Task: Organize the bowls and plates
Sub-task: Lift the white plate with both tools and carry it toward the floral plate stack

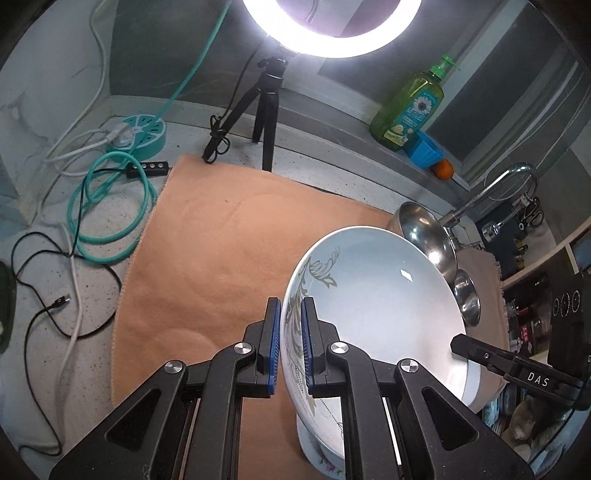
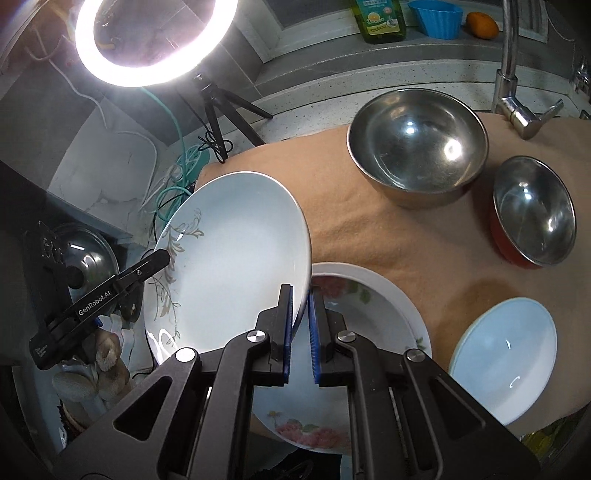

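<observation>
A pale blue plate with a grey leaf pattern [image 1: 373, 299] is held tilted above the orange cloth. My left gripper [image 1: 291, 314] is shut on its left rim. My right gripper [image 2: 302, 306] is shut on its opposite rim; the plate also shows in the right wrist view [image 2: 236, 254]. Under it lies a white plate with pink flowers [image 2: 373, 306]. A small pale blue plate [image 2: 506, 358] lies at the front right. A large steel bowl [image 2: 417, 144] and a smaller steel bowl with a red outside [image 2: 535, 210] stand behind.
The orange cloth [image 1: 221, 251] covers the counter. A ring light on a tripod [image 1: 267, 122], cables [image 1: 110, 206] and a teal power hub [image 1: 142, 129] stand at the back left. A green soap bottle [image 1: 410, 107], a blue cup [image 2: 439, 16], an orange [image 2: 482, 24] and the faucet [image 2: 513, 92] line the back.
</observation>
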Tool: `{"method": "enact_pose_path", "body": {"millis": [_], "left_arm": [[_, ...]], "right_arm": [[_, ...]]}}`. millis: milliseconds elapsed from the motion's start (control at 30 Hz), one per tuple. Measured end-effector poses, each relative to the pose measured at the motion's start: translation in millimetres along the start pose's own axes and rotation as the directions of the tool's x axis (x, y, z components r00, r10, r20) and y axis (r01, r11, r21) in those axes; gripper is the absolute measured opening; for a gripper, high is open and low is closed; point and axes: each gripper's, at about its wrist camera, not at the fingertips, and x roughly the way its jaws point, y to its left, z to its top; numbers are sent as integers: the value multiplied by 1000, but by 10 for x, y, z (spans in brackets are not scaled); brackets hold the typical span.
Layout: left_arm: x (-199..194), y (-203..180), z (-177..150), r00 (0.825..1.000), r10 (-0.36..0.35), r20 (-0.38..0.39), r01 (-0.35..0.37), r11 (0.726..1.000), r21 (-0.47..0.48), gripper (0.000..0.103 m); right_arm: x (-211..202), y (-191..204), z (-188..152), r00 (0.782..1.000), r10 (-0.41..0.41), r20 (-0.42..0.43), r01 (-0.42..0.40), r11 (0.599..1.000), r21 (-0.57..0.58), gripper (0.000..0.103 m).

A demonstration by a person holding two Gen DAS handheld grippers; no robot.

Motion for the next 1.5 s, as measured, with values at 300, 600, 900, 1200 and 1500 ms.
{"method": "enact_pose_path", "body": {"millis": [300, 600, 900, 1200, 1500], "left_arm": [[63, -177, -281, 999, -6, -42, 7, 1000, 29, 9], [222, -275, -508, 995, 11, -97, -5, 998, 55, 9], [310, -313, -622, 991, 26, -130, -16, 997, 81, 9], [370, -369, -662, 990, 36, -138, -21, 994, 103, 9], [399, -412, -684, 989, 43, -139, -25, 991, 128, 9]], "right_arm": [[-139, -266, -369, 1000, -13, -8, 13, 999, 37, 8], [-116, -453, -612, 998, -39, -39, 41, 997, 66, 8], [-71, -546, -737, 996, -61, -61, 65, 995, 73, 8], [-40, -589, -781, 994, -82, -71, 87, 993, 78, 8], [-15, -640, -823, 992, -95, -81, 103, 991, 90, 8]]}}
